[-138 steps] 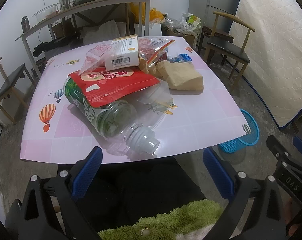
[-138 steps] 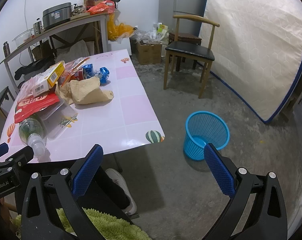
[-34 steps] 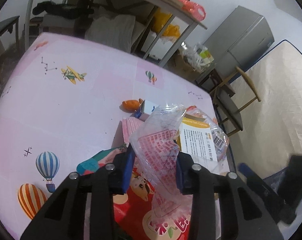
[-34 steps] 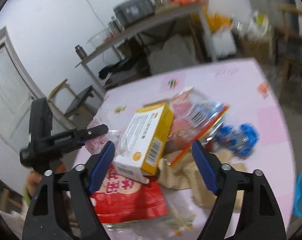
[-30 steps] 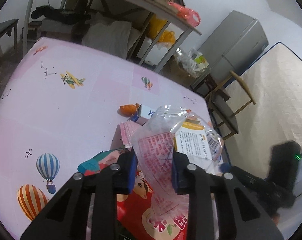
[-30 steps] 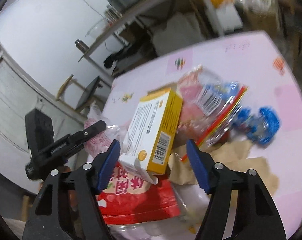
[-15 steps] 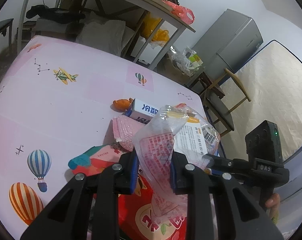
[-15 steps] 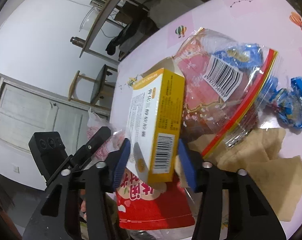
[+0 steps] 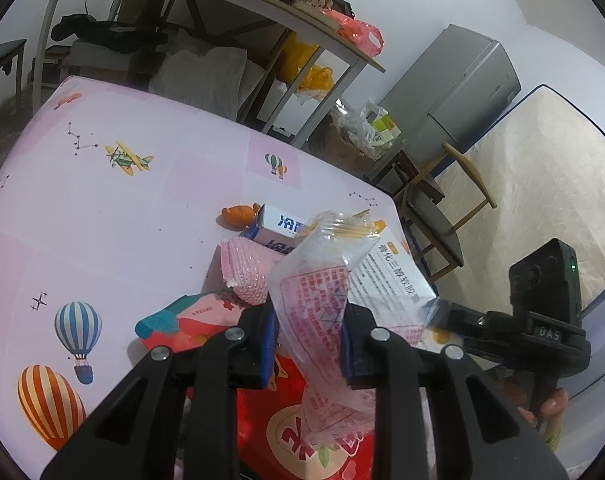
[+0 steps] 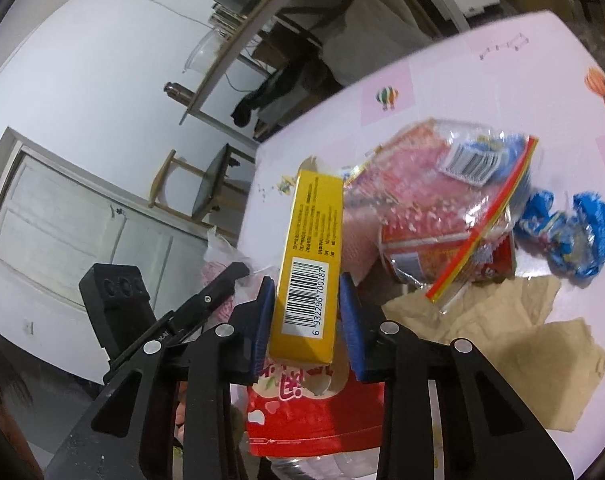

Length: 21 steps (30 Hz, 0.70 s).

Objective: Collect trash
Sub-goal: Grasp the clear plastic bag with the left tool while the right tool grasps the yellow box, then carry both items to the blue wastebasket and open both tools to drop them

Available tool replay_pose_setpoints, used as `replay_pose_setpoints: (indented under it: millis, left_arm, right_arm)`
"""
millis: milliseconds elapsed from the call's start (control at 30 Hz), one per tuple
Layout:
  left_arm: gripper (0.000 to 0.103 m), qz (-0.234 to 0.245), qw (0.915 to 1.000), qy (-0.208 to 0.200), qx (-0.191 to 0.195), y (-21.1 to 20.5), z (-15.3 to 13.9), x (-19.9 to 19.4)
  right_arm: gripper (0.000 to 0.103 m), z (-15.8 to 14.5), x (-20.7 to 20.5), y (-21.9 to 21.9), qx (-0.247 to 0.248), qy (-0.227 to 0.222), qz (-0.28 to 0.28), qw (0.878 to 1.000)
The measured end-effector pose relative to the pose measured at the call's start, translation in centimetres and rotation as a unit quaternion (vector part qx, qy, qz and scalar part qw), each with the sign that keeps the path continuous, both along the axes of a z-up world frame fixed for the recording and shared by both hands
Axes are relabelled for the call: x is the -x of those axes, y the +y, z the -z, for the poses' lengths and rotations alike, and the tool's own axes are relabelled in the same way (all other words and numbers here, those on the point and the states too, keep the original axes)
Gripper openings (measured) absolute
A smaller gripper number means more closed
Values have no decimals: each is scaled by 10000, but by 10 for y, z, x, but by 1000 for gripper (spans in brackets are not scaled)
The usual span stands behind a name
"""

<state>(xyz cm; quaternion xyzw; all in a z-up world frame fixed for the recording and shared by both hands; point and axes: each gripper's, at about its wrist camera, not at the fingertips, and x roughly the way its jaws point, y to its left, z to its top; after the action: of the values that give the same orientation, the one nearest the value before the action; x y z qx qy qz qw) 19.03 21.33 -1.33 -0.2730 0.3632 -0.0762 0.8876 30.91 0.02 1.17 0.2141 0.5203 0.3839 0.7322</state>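
The yellow box [image 10: 308, 264] sits barcode-up between the blue pads of the right gripper [image 10: 306, 316], jaws closing in on its two sides, one pad pressed to its left face and the other right at its opposite face, the box lifted just above the red snack pouch [image 10: 314, 412] beneath it. Over on the other side, the left gripper [image 9: 308, 344] is clamped narrow on a clear plastic wrapper [image 9: 318, 312] with red print, which stands up crumpled between the blue pads. Through the left wrist view the white face of the same box shows just behind the wrapper, with the right gripper's black body at the right edge and fingers of the person's hand [image 9: 550, 412] below it. Around them on the pink table [image 9: 102, 208]: a pink mesh sleeve [image 9: 244, 272] just beside the wrapper, a small blue-and-white carton [image 9: 282, 226] and an orange piece [image 9: 238, 216] beyond it. In the right wrist view, a clear zip bag [image 10: 442, 200] lies over a red cup, a blue wrapper [image 10: 570, 240] sits to its right, and crumpled brown paper [image 10: 522, 352] spreads in front.
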Motion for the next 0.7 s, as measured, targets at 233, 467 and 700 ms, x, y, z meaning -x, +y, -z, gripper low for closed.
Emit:
replay_pose_setpoints:
  millis: [233, 467, 700]
  left_arm:
    - [23, -56, 9999, -151, 12, 5, -9, 9]
    - [23, -107, 9995, -305, 45, 6, -20, 22]
    - [23, 22, 9980, -605, -184, -19, -57, 36]
  right_arm:
    - [30, -30, 17, -3, 369, -871, 55, 9955]
    - [29, -53, 37, -8, 835, -1656, 266, 9823]
    - [29, -66, 54, -46, 754, -1910, 628, 9767]
